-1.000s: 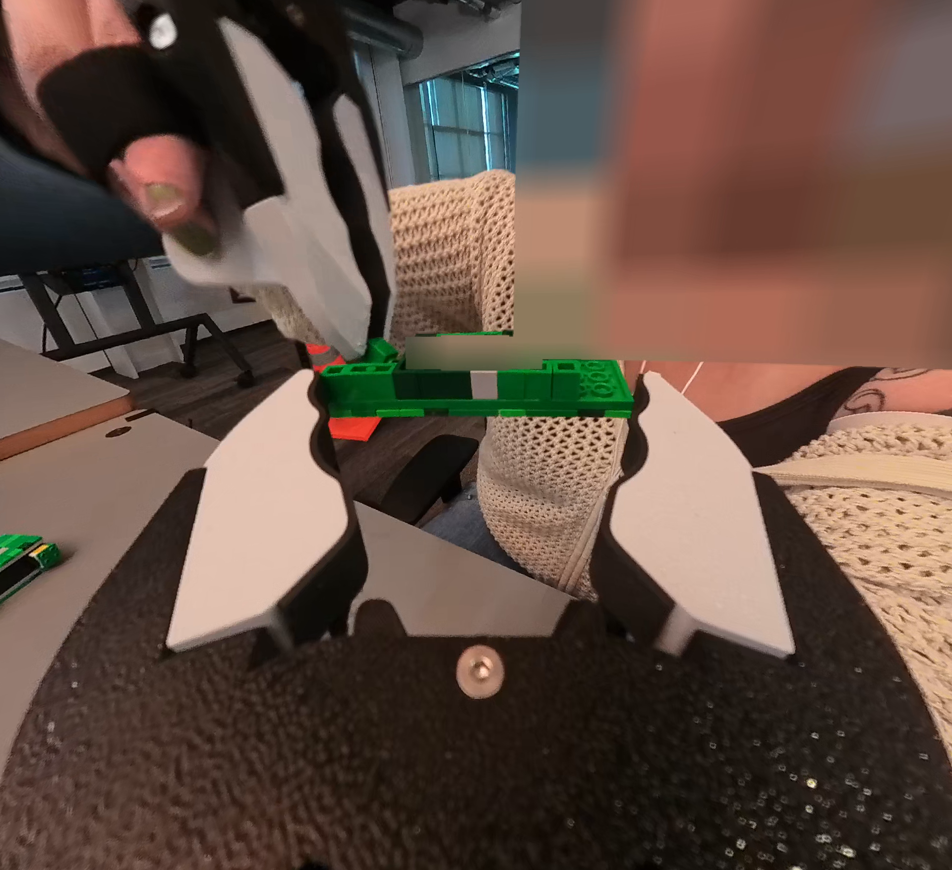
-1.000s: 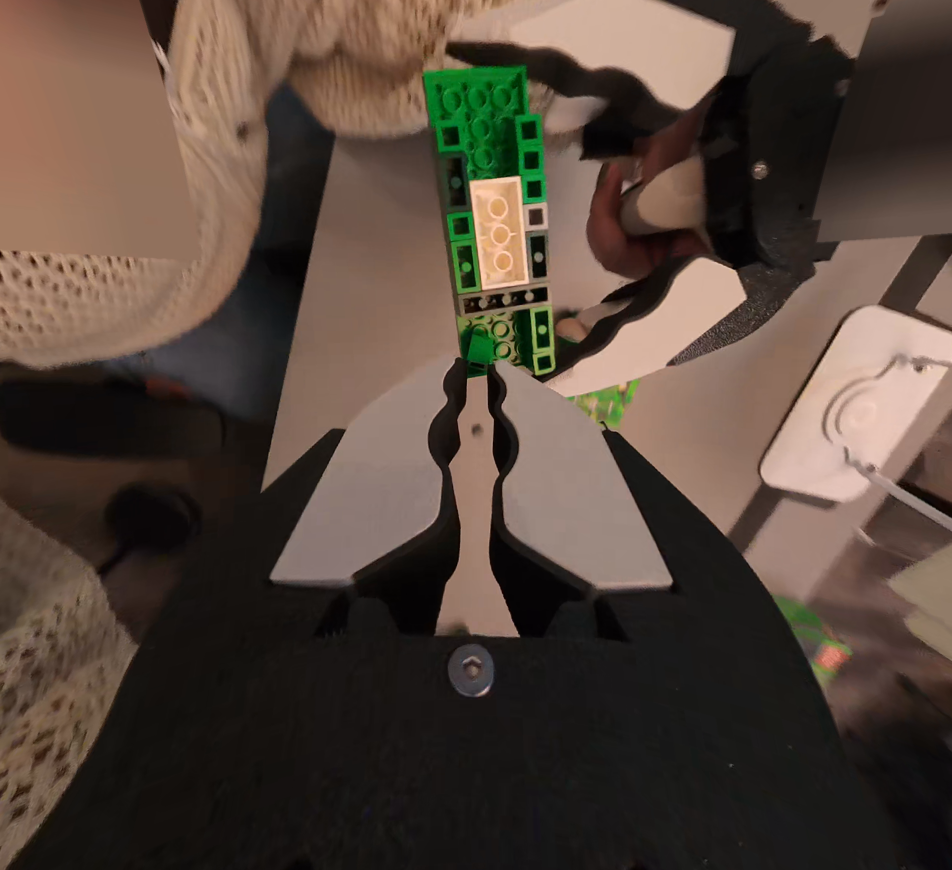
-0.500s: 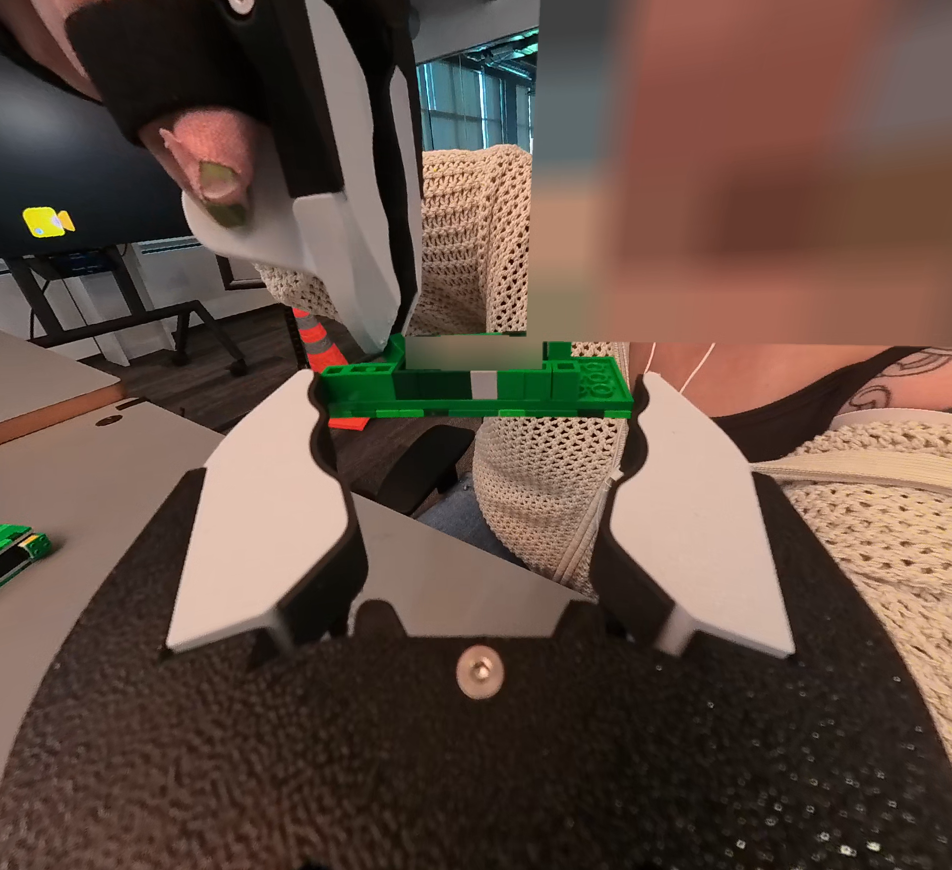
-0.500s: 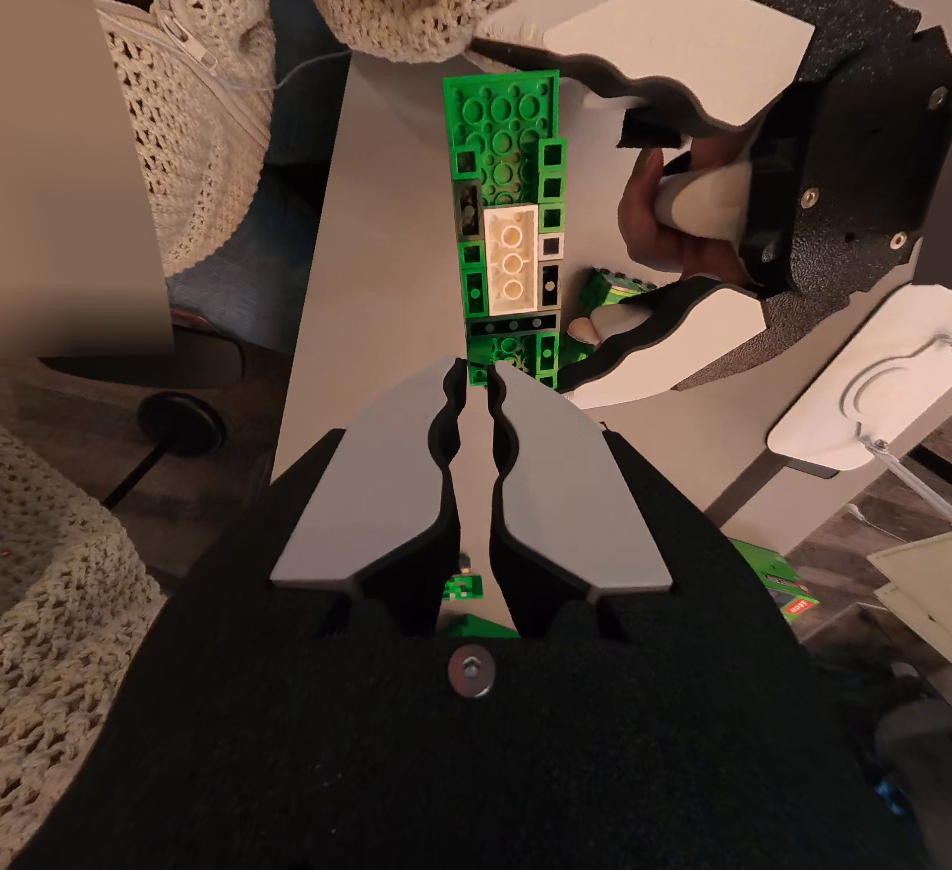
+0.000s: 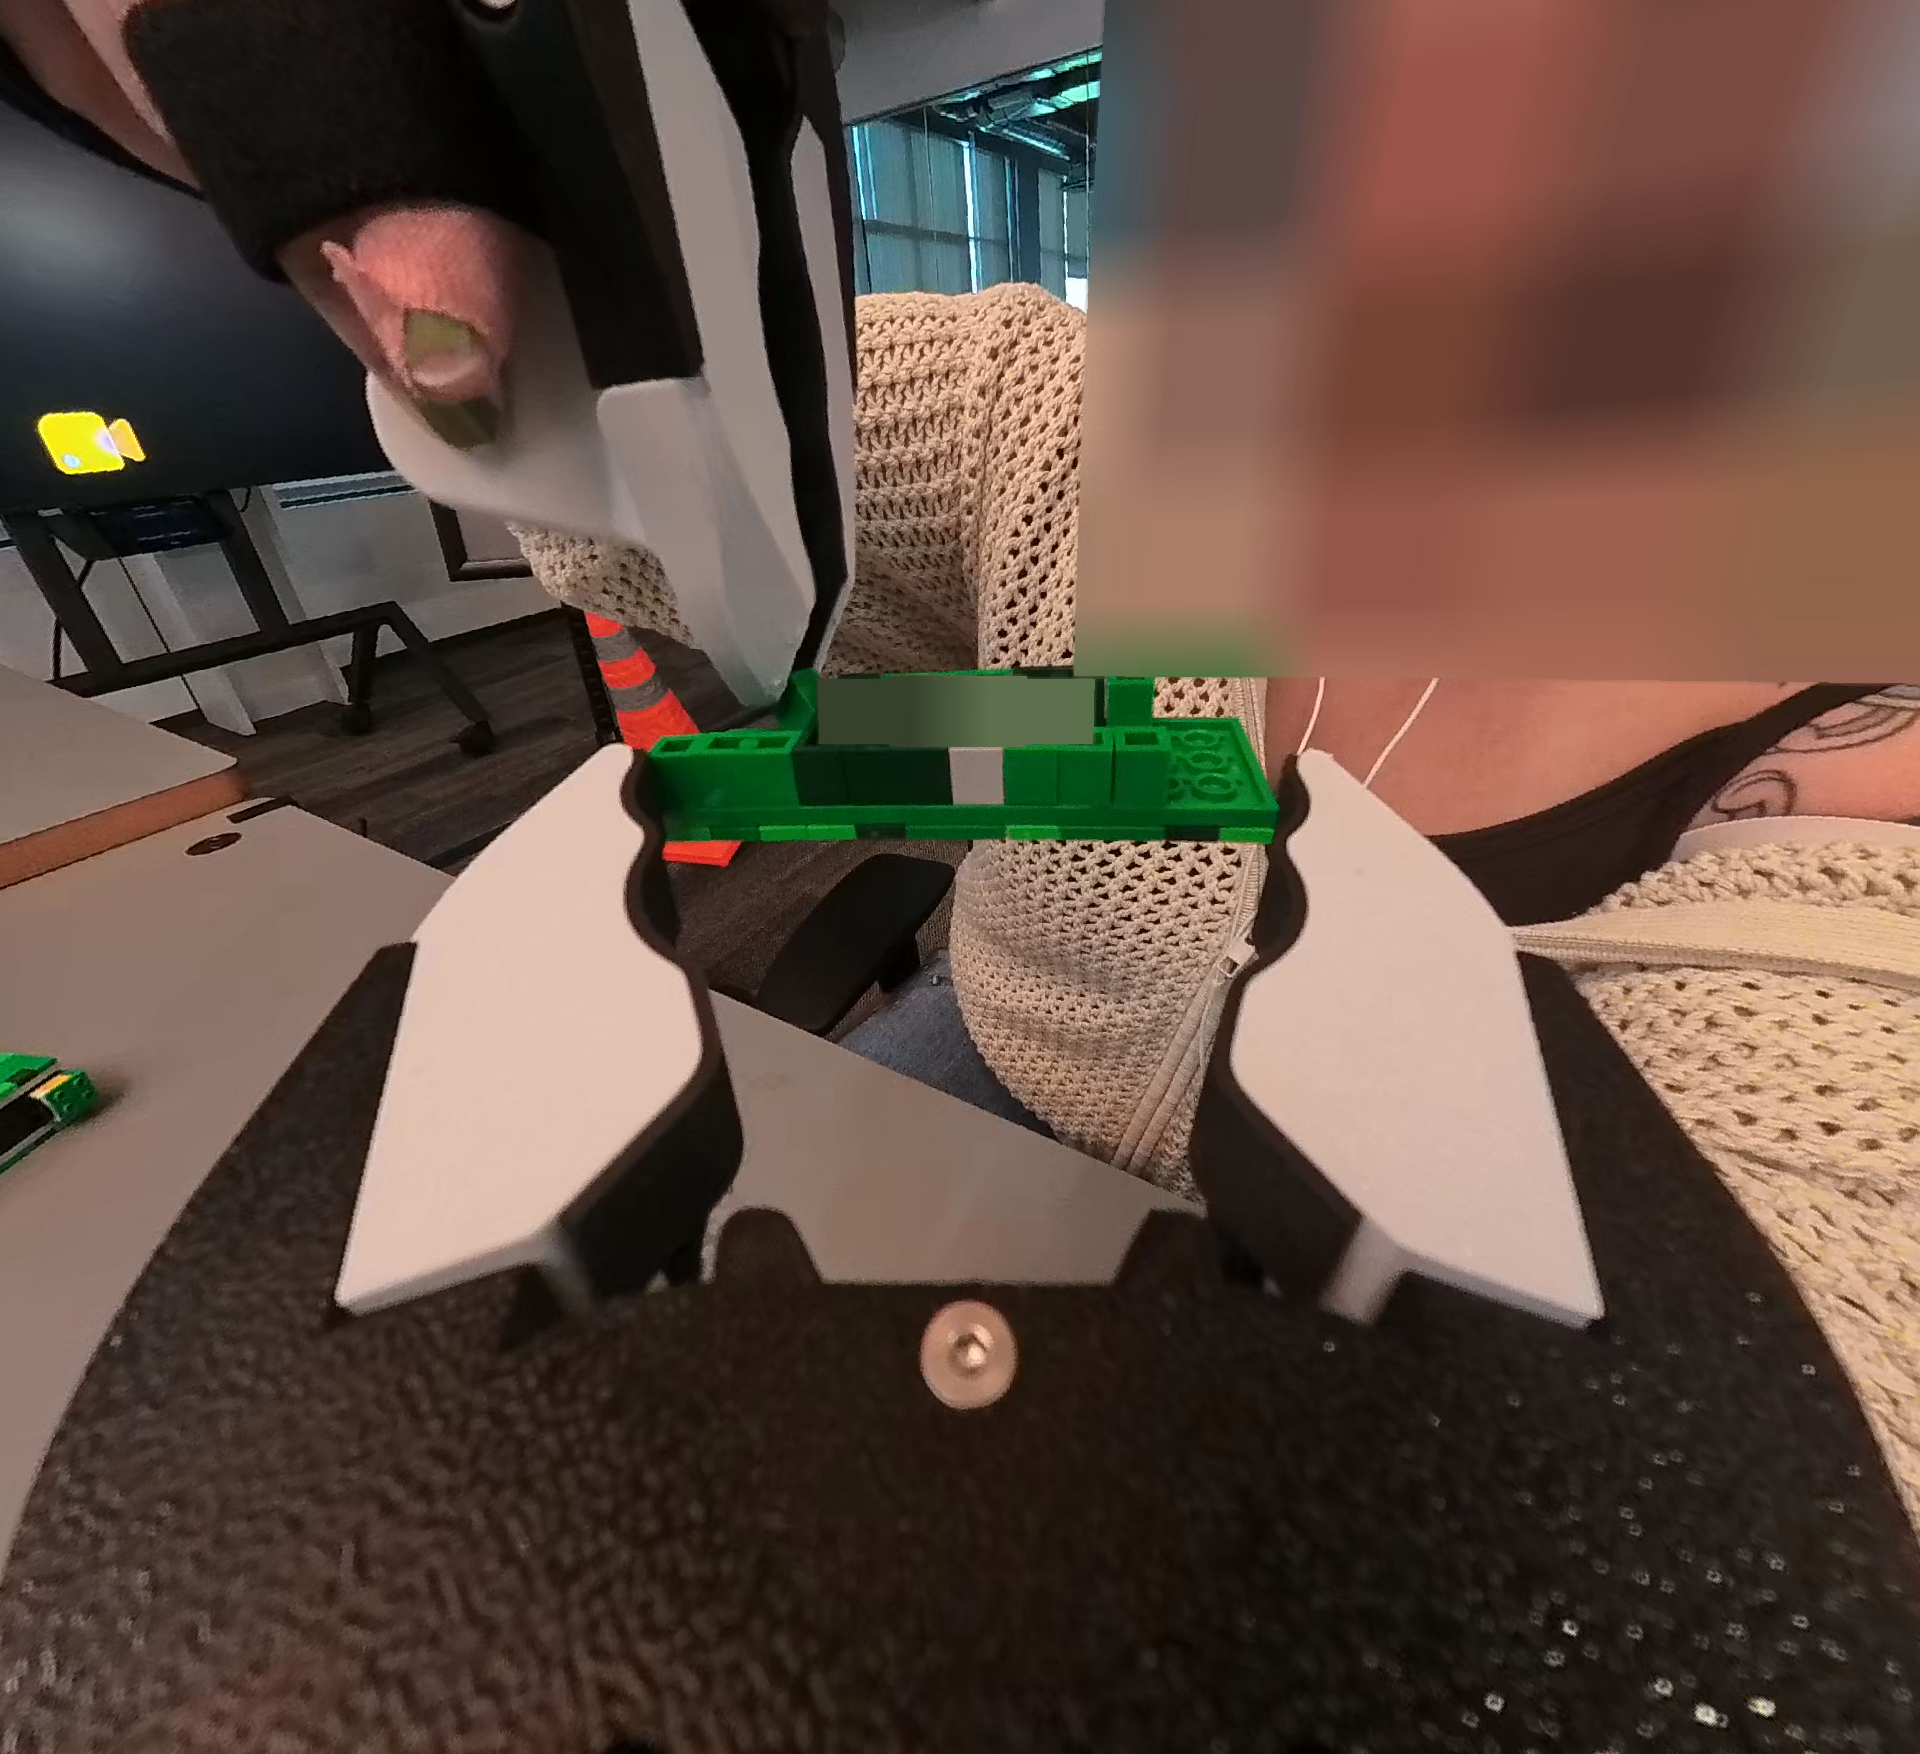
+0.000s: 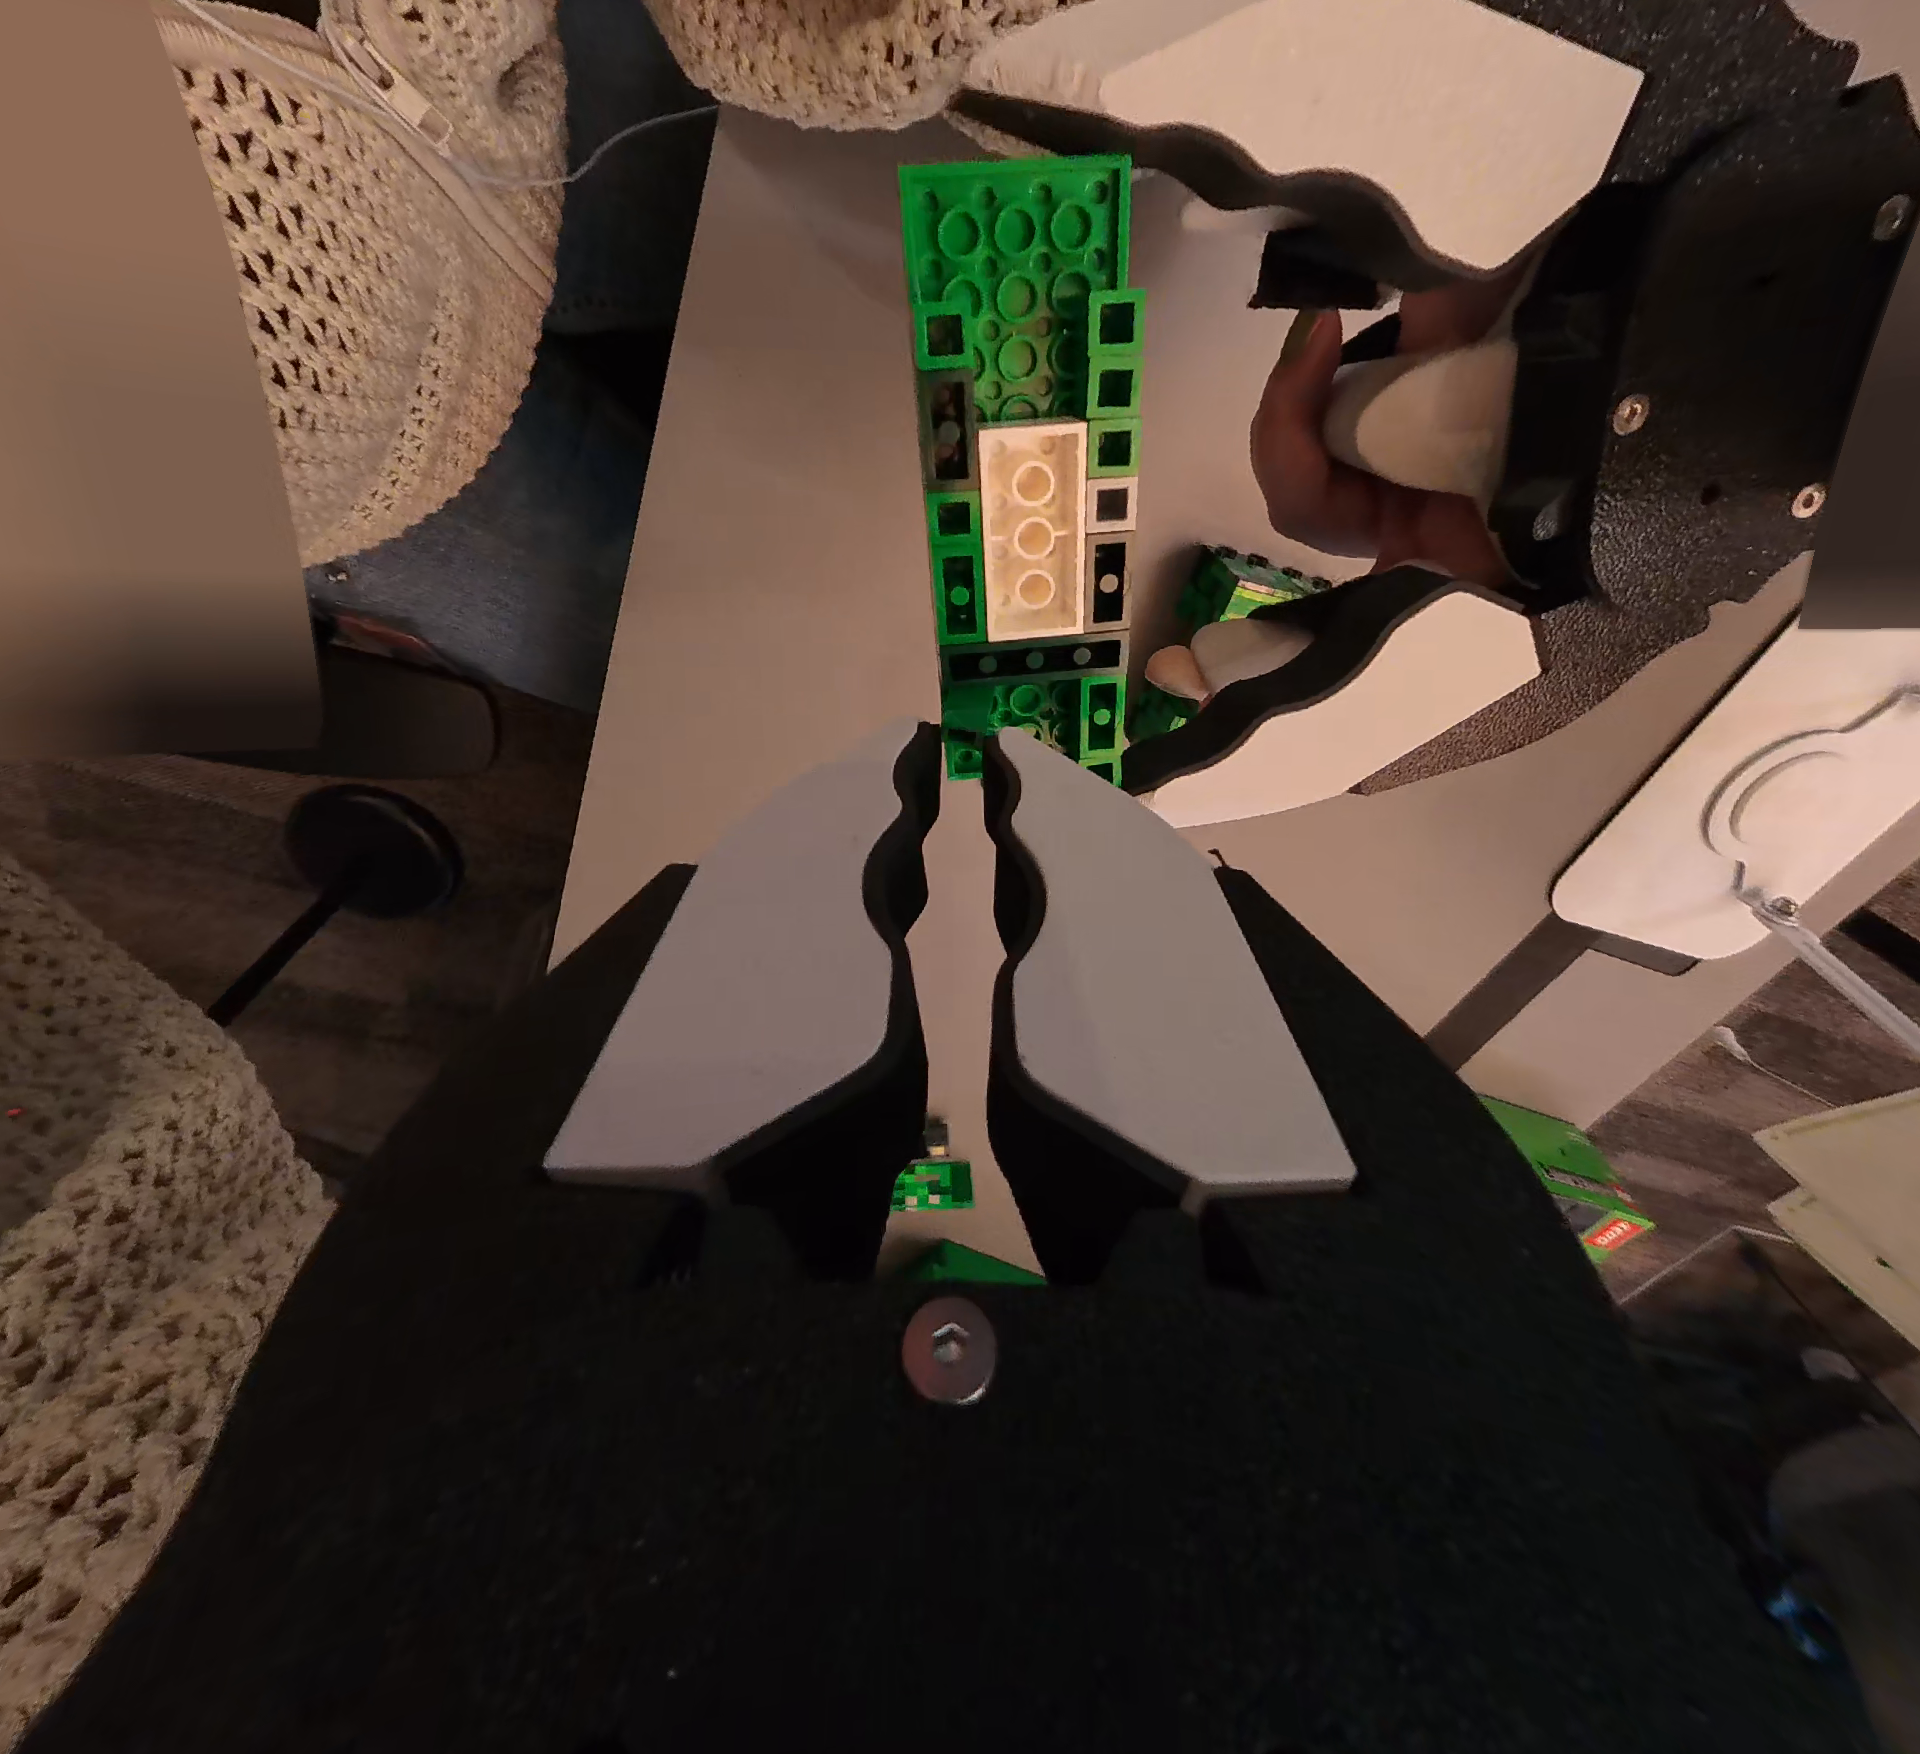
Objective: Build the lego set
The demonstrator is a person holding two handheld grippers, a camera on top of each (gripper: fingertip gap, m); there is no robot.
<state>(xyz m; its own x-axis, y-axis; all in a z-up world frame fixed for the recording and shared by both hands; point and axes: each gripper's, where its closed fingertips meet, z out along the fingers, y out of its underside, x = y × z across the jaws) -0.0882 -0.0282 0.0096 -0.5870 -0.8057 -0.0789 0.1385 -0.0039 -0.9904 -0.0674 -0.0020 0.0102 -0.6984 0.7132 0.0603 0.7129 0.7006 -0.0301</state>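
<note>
Overhead, the right gripper (image 5: 790, 665) points steeply down, its fingers nearly together, pinching a small green piece at one end of the green lego assembly (image 5: 961, 785). Spread wide, the left gripper (image 5: 961, 795) clamps that assembly lengthwise by both ends, above the table (image 6: 790, 478).

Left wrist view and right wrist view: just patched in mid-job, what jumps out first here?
A long green lego build is held up in the air, spanning the left claw, whose fingers grip its two ends. The right claw, nearly closed, pinches one end of the build beside a left claw finger. In the right wrist view a white brick stands out mid-build, above the grey table.
</note>
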